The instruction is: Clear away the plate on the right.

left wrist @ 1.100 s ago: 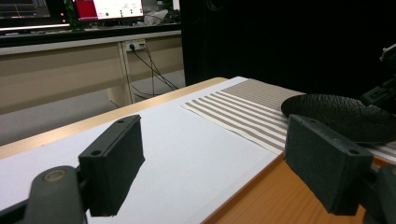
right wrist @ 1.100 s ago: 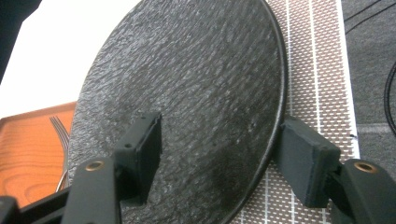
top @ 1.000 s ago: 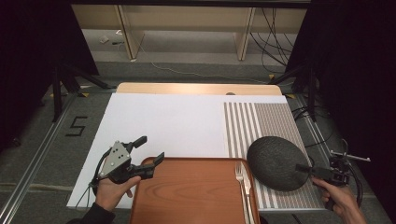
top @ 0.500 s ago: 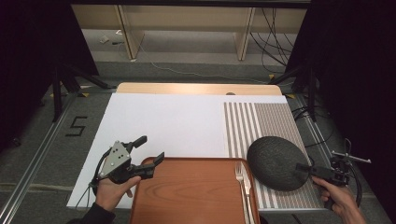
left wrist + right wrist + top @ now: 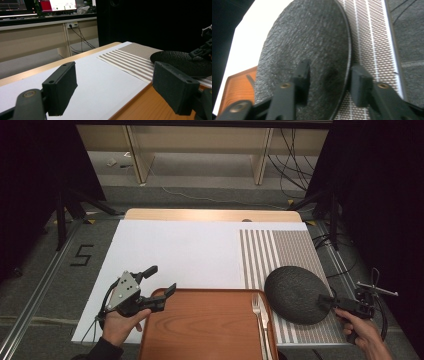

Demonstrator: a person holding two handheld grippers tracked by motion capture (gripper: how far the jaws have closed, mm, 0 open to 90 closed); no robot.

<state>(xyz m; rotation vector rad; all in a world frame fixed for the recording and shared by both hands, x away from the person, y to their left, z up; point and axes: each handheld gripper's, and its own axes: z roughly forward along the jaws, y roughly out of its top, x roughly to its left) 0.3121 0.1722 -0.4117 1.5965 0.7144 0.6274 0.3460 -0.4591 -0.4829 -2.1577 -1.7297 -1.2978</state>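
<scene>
My right gripper [image 5: 324, 301] straddles the near-right rim of the dark textured plate [image 5: 293, 294], which rests on the striped placemat [image 5: 290, 247] at the right of the bench [image 5: 210, 215], just beside the wooden tray [image 5: 205, 325]. In the right gripper view one of my fingers [image 5: 302, 75] lies over the plate's [image 5: 307, 50] face and the other sits just outside its edge above the mat; the fingers have just been closing with the rim between them, and I cannot tell whether the pads are pressing on it yet. My left gripper [image 5: 162, 281] hovers at the tray's far-left corner with its fingers [image 5: 61, 87] wide apart and nothing between them, one over the white sheet [image 5: 180, 252], the other over the tray's edge. A fork [image 5: 259, 317] lies along the tray's right side, close to the plate. The risks, as I judge them: the bite is at the very rim, so a thin hold could let the plate tip or slide out once it is lifted, its weight hanging far from the fingers. The outer finger may also catch the mat and drag it along. A swing towards the tray could knock the fork, since the plate's edge sits so near it.
</scene>
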